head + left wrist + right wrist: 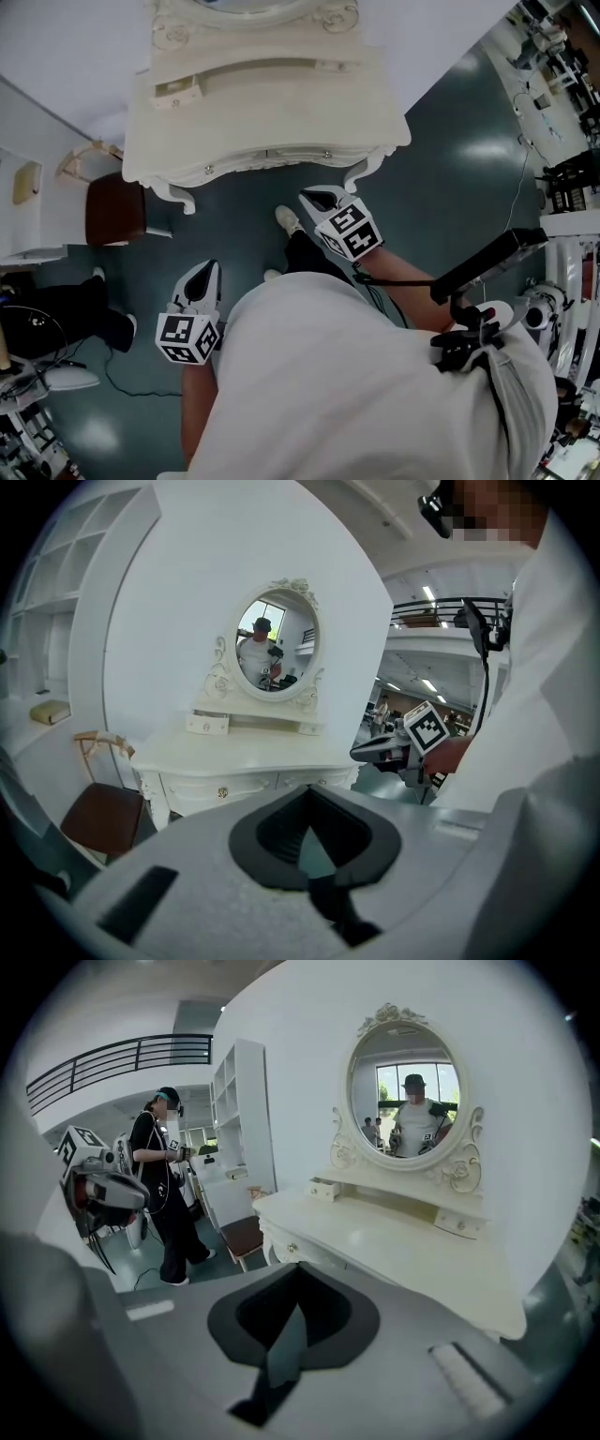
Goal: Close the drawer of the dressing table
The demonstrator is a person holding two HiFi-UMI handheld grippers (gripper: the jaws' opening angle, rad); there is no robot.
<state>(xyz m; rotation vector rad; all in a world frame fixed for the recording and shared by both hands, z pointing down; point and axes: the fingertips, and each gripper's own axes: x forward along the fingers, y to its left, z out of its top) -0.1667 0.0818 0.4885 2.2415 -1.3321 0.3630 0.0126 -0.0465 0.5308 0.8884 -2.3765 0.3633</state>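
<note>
1. The dressing table (272,112) has a small drawer (176,91) at the left end of its raised back shelf, and that drawer sits pulled out.
2. The left gripper (210,269) hangs in front of the table, well apart from it, its jaws together on nothing.
3. The right gripper (317,195) is near the table's front right leg, its jaws likewise closed and empty.
4. A brown chair (114,208) stands beside the table's left end.
</note>
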